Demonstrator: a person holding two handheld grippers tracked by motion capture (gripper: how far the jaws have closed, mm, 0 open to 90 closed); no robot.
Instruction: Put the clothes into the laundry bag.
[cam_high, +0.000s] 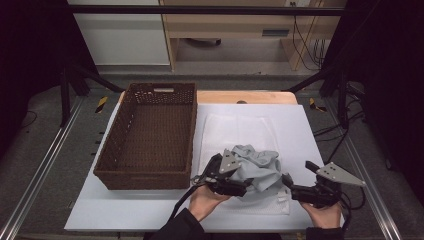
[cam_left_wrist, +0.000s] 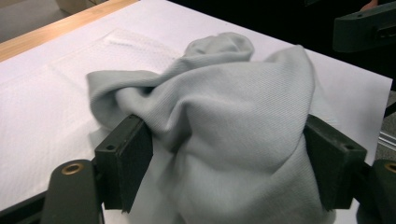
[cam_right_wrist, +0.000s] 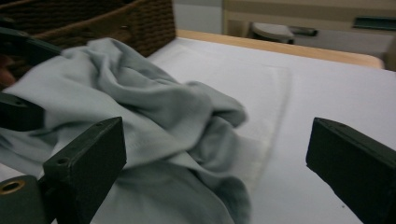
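A: Spreading my left gripper (cam_left_wrist: 229, 170) wide around the grey cloth (cam_left_wrist: 224, 121); jaws stand apart, fabric bulging between them, pads flanking it without pinching. Right gripper (cam_right_wrist: 217, 165) open too, nothing in it, the cloth just beside its near jaw.

B: Where's the cloth lying?

A: Crumpled on the white towel (cam_high: 235, 130), right of the brown basket (cam_high: 150, 175). Best, I judge, to bite one thick fold low down, close firmly, then lift clear of the basket's wall.

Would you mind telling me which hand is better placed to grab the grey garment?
Left, probably: the left tongs already straddle the grey garment, while the right tongs stand open beside it.
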